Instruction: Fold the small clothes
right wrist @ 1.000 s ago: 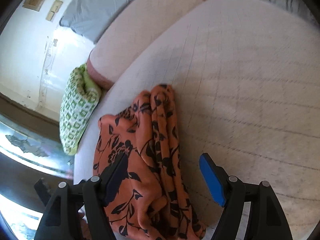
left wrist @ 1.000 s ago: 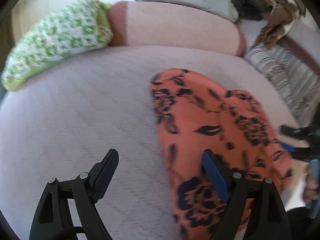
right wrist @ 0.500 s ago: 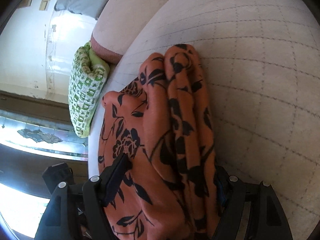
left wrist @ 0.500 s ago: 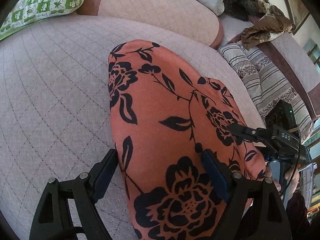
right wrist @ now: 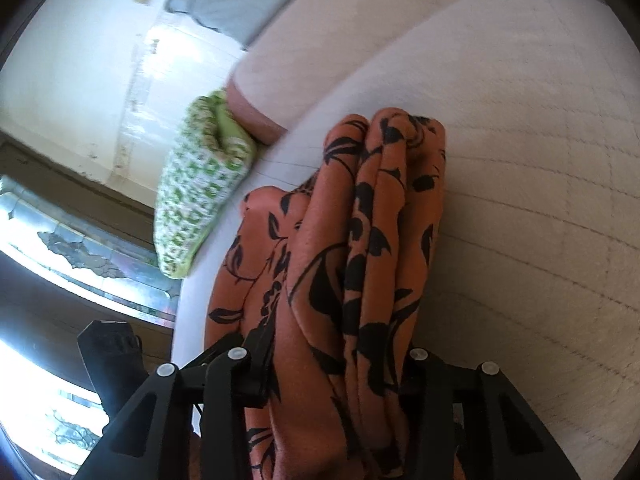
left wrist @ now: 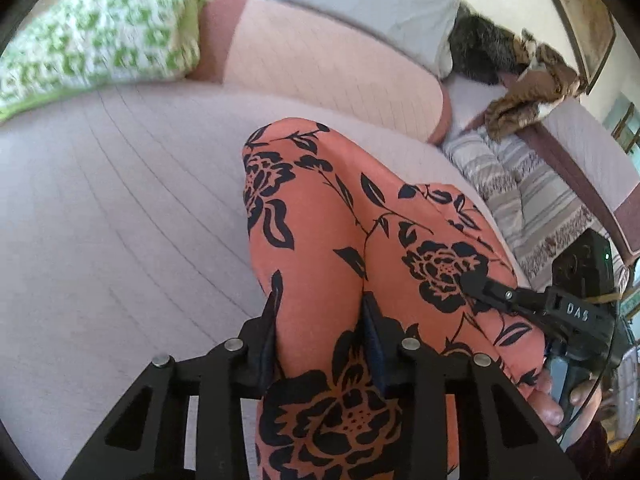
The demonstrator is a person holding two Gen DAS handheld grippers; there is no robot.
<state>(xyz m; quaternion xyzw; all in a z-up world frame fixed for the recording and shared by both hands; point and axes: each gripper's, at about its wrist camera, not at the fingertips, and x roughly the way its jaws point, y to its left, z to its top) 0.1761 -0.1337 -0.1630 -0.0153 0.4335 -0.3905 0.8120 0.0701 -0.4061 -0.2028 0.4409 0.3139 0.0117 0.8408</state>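
Observation:
An orange cloth with black flowers lies on the pale quilted bed. My left gripper sits at the cloth's near edge. Its jaws are closing, and a raised fold is pinched between the pads. In the right wrist view the same cloth is bunched into long pleats. My right gripper is closing its jaws on that bundle, which fills the gap between them. The right gripper's black fingers also show at the cloth's right edge, with a hand behind them.
A green-and-white pillow, a pink bolster and a grey pillow line the far side of the bed. Striped bedding and a heap of brown clothes lie to the right. A window is beyond the bed's edge.
Both grippers came forward over the orange cloth with wide jaws, then narrowed them onto it. The fabric now rises in folds between each pair of fingers.

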